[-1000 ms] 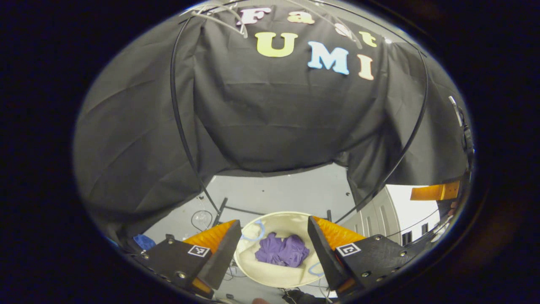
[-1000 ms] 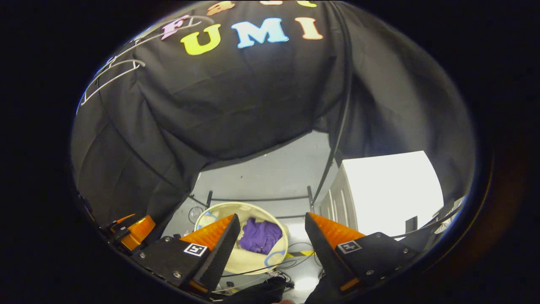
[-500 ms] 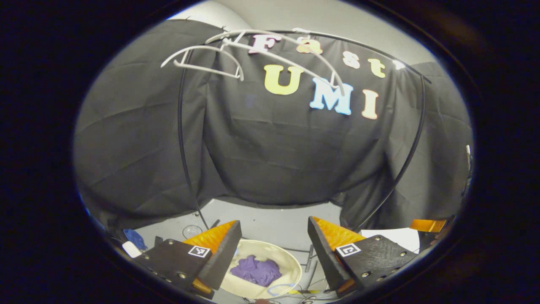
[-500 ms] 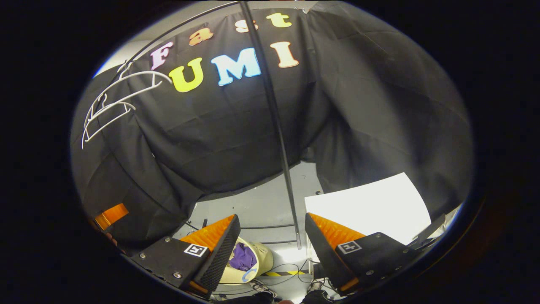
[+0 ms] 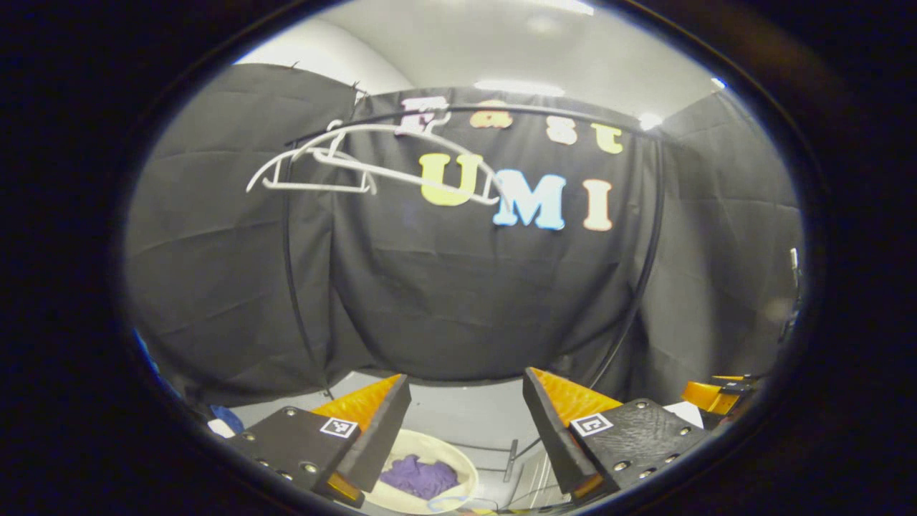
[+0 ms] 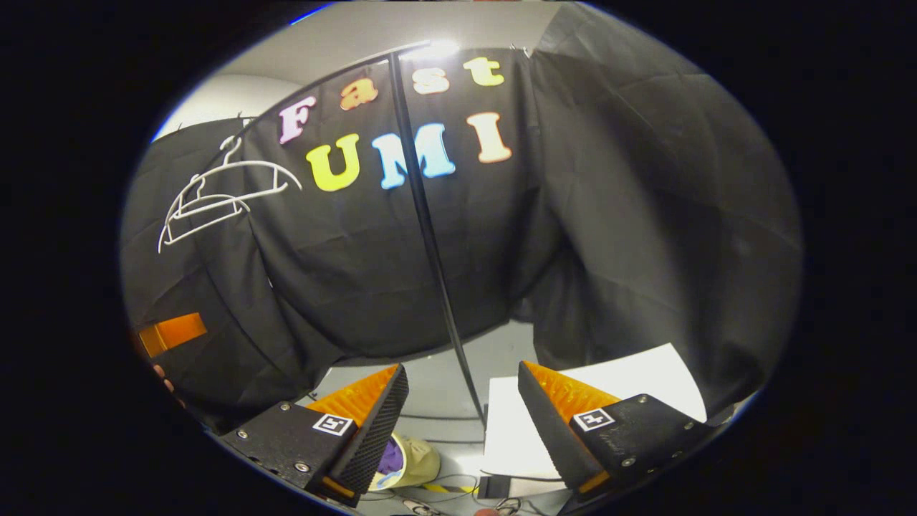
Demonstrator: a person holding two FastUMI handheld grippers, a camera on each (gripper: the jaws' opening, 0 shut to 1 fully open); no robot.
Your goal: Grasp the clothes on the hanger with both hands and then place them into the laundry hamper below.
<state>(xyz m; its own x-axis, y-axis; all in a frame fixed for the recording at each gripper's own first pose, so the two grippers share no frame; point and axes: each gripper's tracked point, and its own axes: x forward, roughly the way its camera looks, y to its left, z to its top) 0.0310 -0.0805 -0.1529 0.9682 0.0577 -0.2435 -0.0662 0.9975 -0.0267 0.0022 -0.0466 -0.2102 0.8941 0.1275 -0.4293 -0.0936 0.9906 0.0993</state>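
Purple clothes (image 5: 419, 476) in hamper (image 5: 458, 466), I see well below left gripper (image 5: 464, 419), right gripper (image 6: 462, 419); both jaws apart, empty.

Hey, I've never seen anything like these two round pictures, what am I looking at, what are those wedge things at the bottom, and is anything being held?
Each picture comes from a fisheye camera riding on a hand-held gripper that a person carries, one per hand. The wedges are that gripper's two fingers. In the left gripper view, the left hand-held gripper is open and holds nothing; likewise the right hand-held gripper in the right gripper view. Ahead hangs the black cloth booth wall, with bare white plastic hangers on a thin black rail. Down on the floor stands a round cream fabric laundry hamper with a crumpled purple garment inside.
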